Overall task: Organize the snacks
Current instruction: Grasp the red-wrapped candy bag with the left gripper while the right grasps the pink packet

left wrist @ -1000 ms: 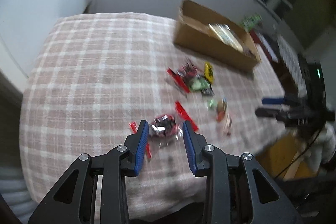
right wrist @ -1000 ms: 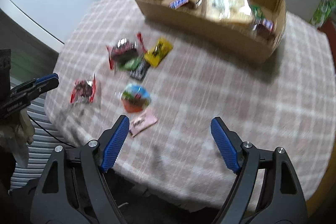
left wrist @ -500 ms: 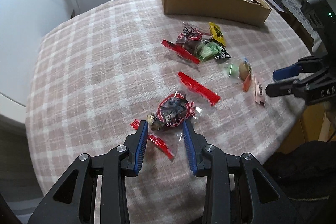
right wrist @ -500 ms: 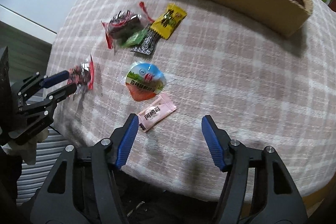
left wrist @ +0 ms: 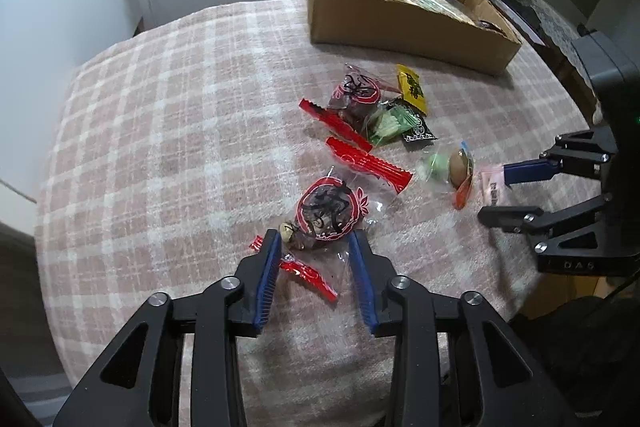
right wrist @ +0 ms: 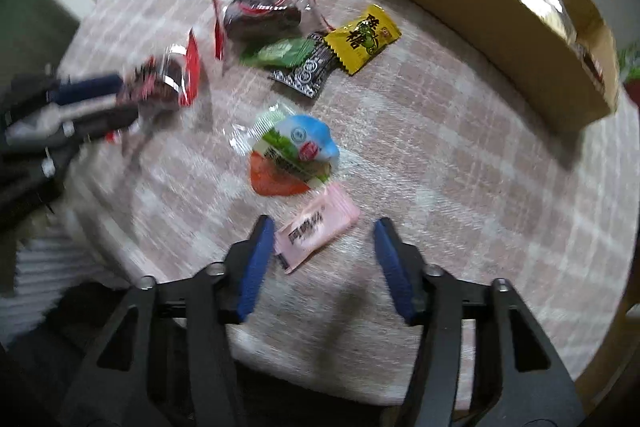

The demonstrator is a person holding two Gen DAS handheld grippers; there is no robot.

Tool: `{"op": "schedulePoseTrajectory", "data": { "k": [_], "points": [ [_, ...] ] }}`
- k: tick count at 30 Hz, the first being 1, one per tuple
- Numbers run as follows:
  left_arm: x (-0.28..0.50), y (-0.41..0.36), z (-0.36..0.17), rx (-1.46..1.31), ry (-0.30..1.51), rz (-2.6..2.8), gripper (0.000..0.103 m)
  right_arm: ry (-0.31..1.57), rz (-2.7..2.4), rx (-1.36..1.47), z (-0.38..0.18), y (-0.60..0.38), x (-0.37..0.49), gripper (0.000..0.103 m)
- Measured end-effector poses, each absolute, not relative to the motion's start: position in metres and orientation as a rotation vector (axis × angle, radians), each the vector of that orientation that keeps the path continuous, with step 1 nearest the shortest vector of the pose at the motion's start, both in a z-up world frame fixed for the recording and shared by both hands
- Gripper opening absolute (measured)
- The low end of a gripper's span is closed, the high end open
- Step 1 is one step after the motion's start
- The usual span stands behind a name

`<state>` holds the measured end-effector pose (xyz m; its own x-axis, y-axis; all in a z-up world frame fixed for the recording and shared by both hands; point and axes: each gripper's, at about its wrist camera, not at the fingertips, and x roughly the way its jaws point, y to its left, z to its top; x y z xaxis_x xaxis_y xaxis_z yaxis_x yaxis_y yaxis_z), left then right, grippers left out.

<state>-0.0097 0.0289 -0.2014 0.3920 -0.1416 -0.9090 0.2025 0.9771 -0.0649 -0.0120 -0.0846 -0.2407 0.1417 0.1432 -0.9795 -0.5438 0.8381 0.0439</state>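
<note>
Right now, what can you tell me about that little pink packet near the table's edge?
The pink packet is a small, flat, rectangular sachet, seemingly plastic film, with dark printed characters on its face. It lies flat and skewed on the checked tablecloth, just below the round blue, green and orange snack, perhaps touching it. The right gripper straddles it; its jaws have just been closing, one blue finger at its end, the other apart.
</note>
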Motion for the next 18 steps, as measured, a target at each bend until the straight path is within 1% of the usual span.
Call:
{"op": "schedulePoseTrajectory", "data": {
  "k": [1,2,4,7,8,11,13,18],
  "points": [
    [-0.008,0.027,-0.202,0.073,1.148,-0.223,0.051,1.345,0.512,-0.358,-0.241,-0.085,-0.013,0.042],
    [-0.006,0.026,-0.203,0.084,1.149,-0.225,0.053,1.347,0.512,-0.353,-0.240,-0.087,-0.012,0.040],
    [-0.002,0.023,-0.207,0.087,1.154,-0.240,0.053,1.354,0.513,-0.337,-0.240,-0.091,-0.009,0.029],
    [0.004,0.023,-0.213,0.077,1.163,-0.242,0.053,1.362,0.524,-0.300,-0.239,-0.100,-0.003,0.020],
    [0.004,0.023,-0.214,0.070,1.160,-0.246,0.053,1.365,0.533,-0.274,-0.240,-0.102,-0.002,0.019],
    [0.003,0.025,-0.216,0.048,1.152,-0.246,0.052,1.373,0.540,-0.235,-0.240,-0.113,0.003,0.014],
    [0.002,0.029,-0.216,0.010,1.146,-0.243,0.049,1.376,0.541,-0.205,-0.240,-0.117,0.005,0.011],
    [-0.002,0.032,-0.214,-0.029,1.132,-0.234,0.043,1.377,0.547,-0.145,-0.243,-0.129,0.009,0.009]
  ]
}}
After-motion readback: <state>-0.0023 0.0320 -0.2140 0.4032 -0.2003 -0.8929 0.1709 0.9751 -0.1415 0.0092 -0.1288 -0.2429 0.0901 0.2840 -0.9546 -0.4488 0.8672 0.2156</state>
